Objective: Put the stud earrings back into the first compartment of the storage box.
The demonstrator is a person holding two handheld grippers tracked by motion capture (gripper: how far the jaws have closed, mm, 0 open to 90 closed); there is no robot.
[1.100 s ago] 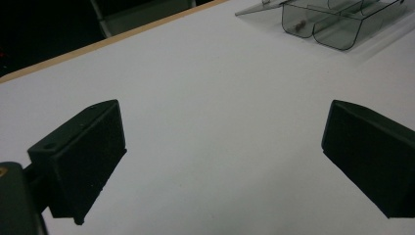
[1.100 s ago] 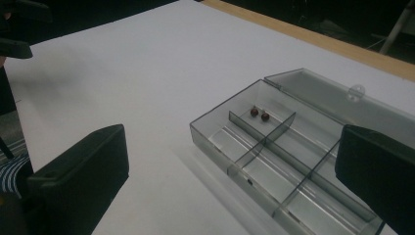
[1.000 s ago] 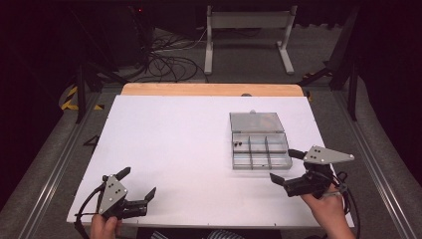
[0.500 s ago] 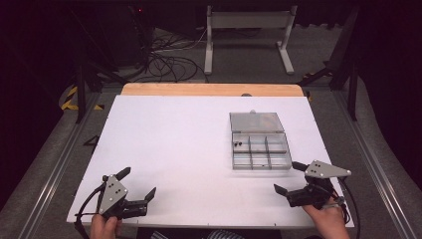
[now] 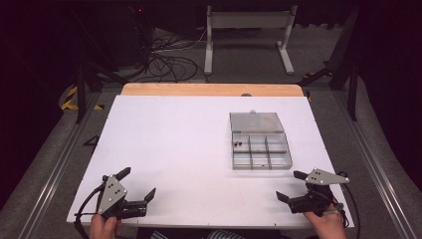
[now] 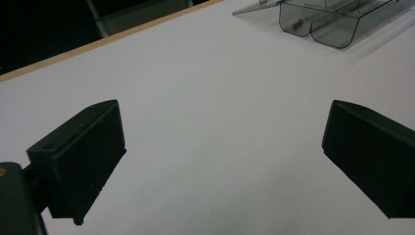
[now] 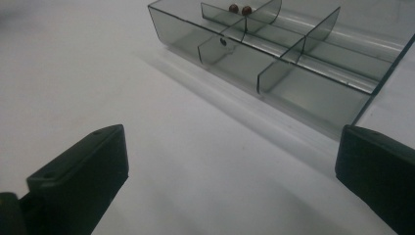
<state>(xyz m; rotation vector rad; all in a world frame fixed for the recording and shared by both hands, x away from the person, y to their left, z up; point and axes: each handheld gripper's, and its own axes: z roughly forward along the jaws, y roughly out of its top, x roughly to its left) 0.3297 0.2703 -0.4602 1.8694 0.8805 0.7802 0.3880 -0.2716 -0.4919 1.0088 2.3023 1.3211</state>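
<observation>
My left tool (image 5: pixel 137 185) sits at the near left corner of the white counter (image 5: pixel 174 144), its jaws spread wide with nothing between them; in the left gripper view that same tool (image 6: pixel 222 161) looks across bare white surface toward the far right, where the clear box shows at the top edge; my left hand (image 5: pixel 105 228) grips it from below the counter's near edge. Further right, past the middle of the counter, lies the clear compartment box (image 5: pixel 261 149) with its lid (image 5: pixel 255 121) folded back flat on the far side (hinged open, resting on the counter); two small dark beads (image 5: pixel 237 144) lie together in its far left compartment; I cannot tell whether the other compartments hold anything. At the near right corner, my right tool (image 5: pixel 292 185) rests just this side of the box, apart from it, jaws likewise wide and holding nothing; my right hand (image 5: pixel 326 223) holds it from below. In the right gripper view the tool (image 7: pixel 230 171) faces the box's near wall (image 7: pixel 264 81), and the two beads (image 7: pixel 240 9) show reddish-brown in a far compartment.
</observation>
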